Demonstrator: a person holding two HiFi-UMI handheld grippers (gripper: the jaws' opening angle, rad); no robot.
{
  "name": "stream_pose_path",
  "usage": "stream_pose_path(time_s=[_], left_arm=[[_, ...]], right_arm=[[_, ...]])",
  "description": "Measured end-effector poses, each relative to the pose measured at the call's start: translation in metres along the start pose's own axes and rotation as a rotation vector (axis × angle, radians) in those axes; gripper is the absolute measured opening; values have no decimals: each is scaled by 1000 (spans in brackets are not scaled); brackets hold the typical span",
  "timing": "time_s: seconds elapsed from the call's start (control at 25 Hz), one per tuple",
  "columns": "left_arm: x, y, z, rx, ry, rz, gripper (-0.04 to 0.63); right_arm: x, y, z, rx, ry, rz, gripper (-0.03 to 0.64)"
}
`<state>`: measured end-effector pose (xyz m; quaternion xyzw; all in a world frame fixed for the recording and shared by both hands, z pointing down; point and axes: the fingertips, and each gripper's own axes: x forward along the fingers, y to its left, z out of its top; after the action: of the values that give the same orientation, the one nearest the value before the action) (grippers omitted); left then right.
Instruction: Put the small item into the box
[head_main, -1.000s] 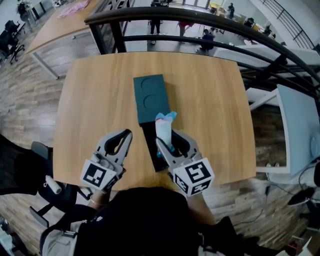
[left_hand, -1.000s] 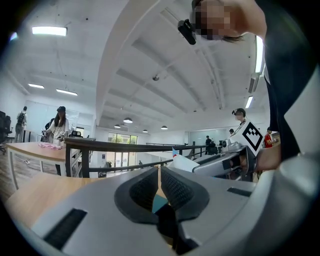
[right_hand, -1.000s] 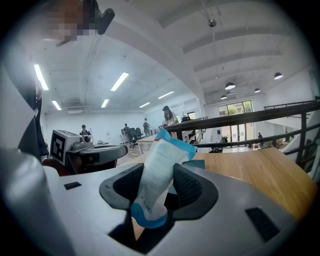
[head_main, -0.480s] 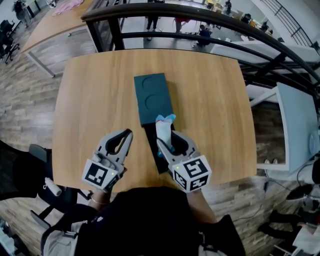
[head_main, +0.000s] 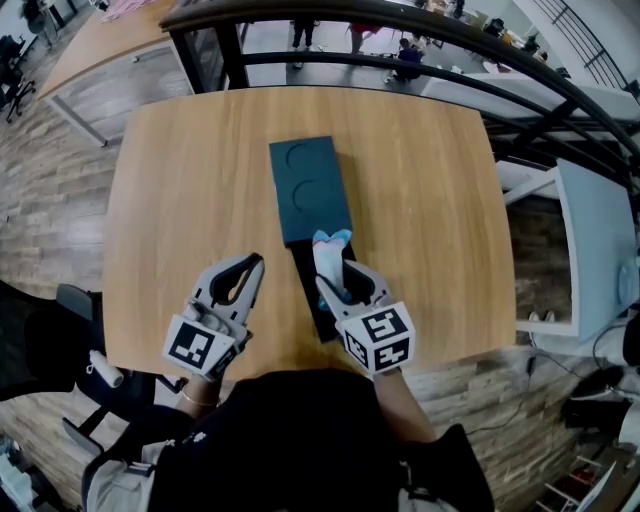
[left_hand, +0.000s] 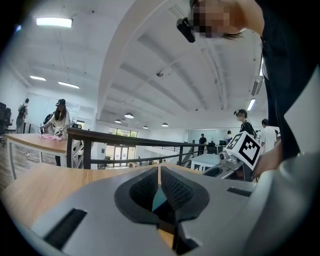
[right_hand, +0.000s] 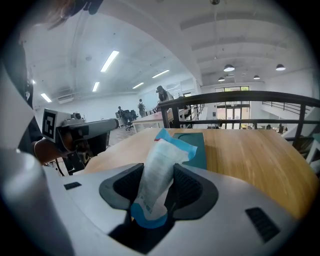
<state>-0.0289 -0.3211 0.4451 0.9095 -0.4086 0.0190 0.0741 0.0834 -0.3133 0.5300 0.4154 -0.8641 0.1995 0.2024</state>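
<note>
The left gripper (left_hand: 159, 172) is hovering over the wooden table (left_hand: 45, 182) with its jaws pressing together on nothing, a marker cube (left_hand: 246, 148) showing right, a black railing (left_hand: 125, 136) running beyond.

White-blue packet (head_main: 328, 256) held upright above the open dark box (head_main: 305, 285).

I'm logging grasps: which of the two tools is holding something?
The right tool, its jaws clamped on the white-and-blue packet; the left tool has its jaws together with nothing between them.
</note>
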Motion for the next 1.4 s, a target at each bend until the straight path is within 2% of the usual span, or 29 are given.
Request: stream_pose_path(time_s=[1.04,1.4], left_arm=[[-6,10,-4,12,16,30,26],[-11,10,-3,4,-4,50,28]], right_arm=[[44,1,-75,-32,318,30,190],[56,3,-89,-45,374,47,192]])
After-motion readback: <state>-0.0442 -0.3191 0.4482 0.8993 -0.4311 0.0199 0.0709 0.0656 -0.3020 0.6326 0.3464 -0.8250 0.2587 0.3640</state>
